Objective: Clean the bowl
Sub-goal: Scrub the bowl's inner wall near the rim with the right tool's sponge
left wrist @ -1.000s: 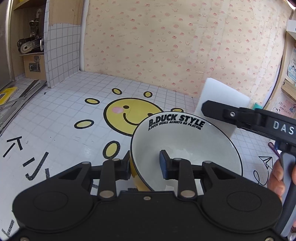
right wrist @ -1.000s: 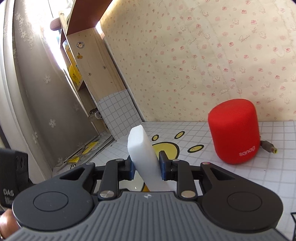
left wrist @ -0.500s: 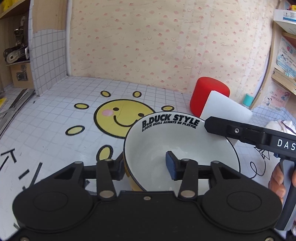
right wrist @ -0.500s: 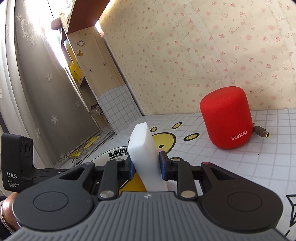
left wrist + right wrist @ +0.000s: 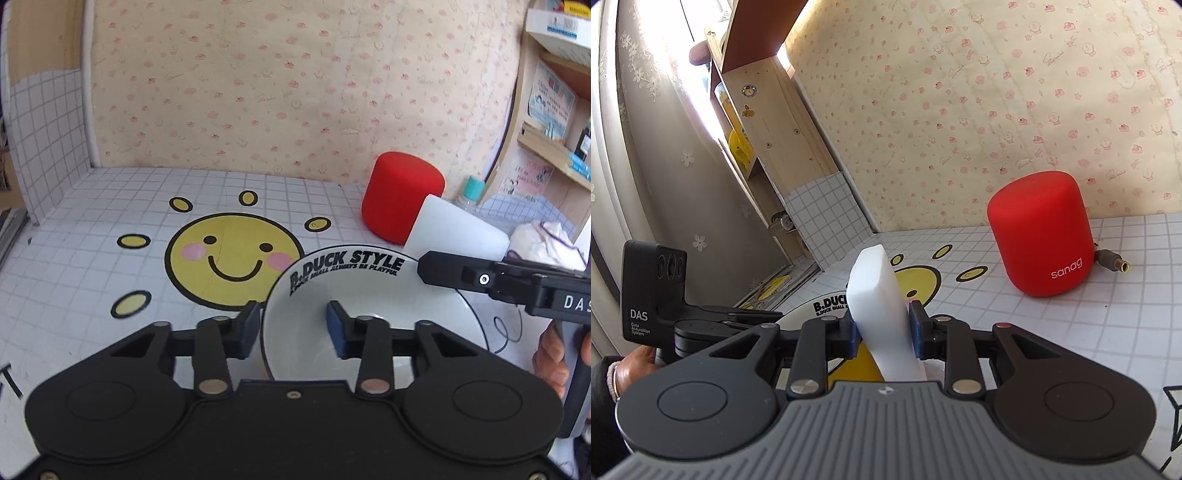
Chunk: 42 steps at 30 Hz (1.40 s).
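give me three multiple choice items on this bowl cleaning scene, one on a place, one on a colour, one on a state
1. Where does the speaker stand?
A. inside the bowl
B. on the tiled surface by the wallpapered wall
C. on the wooden shelf

2. What colour is the bowl inside?
A. white
B. red
C. green

3. What does the right claw hold?
A. nothing
B. a spoon
C. a white sponge block

Answers: 1 B, both views show it on the grid surface near the wall. 2 A, the inside is white with black lettering. 3 C, the pads press the sponge from both sides.
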### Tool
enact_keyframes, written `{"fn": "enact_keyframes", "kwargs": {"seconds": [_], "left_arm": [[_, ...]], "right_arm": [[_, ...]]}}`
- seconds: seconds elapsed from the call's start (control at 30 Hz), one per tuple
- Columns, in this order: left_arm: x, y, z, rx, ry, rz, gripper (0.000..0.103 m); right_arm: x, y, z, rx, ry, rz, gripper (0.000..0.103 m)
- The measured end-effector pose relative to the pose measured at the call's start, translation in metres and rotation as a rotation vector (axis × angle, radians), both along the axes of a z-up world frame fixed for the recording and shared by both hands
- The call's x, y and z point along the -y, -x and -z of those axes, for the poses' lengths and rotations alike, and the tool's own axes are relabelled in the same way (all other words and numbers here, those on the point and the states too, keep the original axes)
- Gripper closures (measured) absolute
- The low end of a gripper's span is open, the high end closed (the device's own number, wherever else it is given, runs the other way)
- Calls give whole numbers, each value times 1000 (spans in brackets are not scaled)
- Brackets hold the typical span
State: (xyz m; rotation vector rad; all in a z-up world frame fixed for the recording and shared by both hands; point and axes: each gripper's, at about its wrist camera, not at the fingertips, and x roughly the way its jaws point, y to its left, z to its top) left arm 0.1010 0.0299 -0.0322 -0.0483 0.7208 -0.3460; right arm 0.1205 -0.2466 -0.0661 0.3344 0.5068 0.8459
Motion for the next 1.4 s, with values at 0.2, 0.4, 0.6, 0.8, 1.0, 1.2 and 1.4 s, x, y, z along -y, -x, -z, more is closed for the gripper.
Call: {"fn": "enact_keyframes", "kwargs": {"seconds": [0.2,0.4,0.6,0.8,1.0,1.2,1.4], "left_arm": [[1,19,6,-2,49,-158,69],[1,23,7,-1,70,-230,69],[3,24,8,6,65,-240,69],[5,24,9,9,58,-243,67],[7,25,8,10,52,-250,67],[8,25,8,11,37,-232,64],[6,18,2,14,5,-162,63]], "right_arm": [[-8,-4,-6,33,23,6,74],[-30,-18,-17,43,51,2,73],[-16,-5,-12,21,43,21,73],[6,8,-7,-4,2,8,73],[-15,-17,-12,-21,-15,6,73],[-10,-11,-4,-40,-1,9,73],[2,-8,4,-51,-43,7,73]]}}
